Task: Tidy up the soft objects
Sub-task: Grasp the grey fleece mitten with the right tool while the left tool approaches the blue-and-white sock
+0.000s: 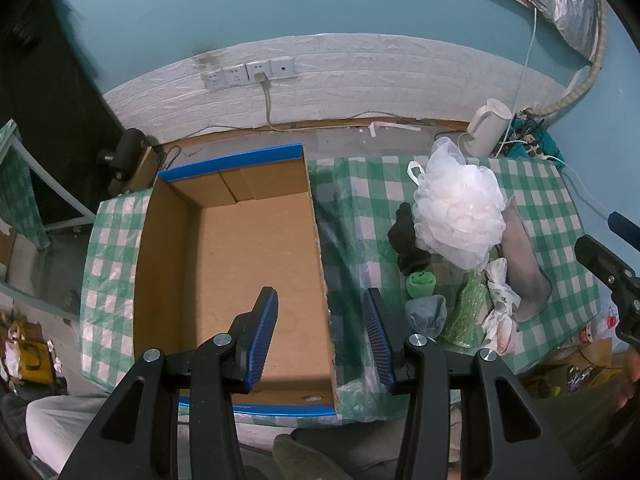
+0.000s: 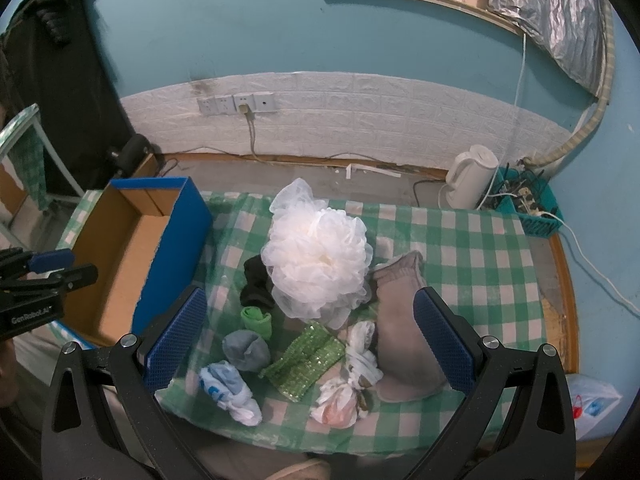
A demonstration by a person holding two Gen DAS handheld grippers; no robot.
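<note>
On the green checked tablecloth [image 2: 460, 240] lies a heap of soft things: a white mesh bath puff [image 2: 316, 264], a black sock [image 2: 256, 284], a green rolled sock [image 2: 258, 320], a grey-blue sock ball [image 2: 246, 350], a green sequined cloth [image 2: 304, 360], a white and blue bundle [image 2: 230, 392], a crumpled white bag [image 2: 352, 380] and a grey mitt [image 2: 400, 328]. My right gripper [image 2: 310, 294] hangs open above the heap, holding nothing. An empty cardboard box [image 1: 248, 248] with a blue rim stands to the left. My left gripper [image 1: 320, 296] is open over the box's right wall.
A white kettle [image 2: 472, 176] and a teal basket of power strips [image 2: 528, 208] stand behind the table at the right. Wall sockets [image 2: 236, 104] with a cable sit on the white brick panel. A person's lap lies under the table's near edge.
</note>
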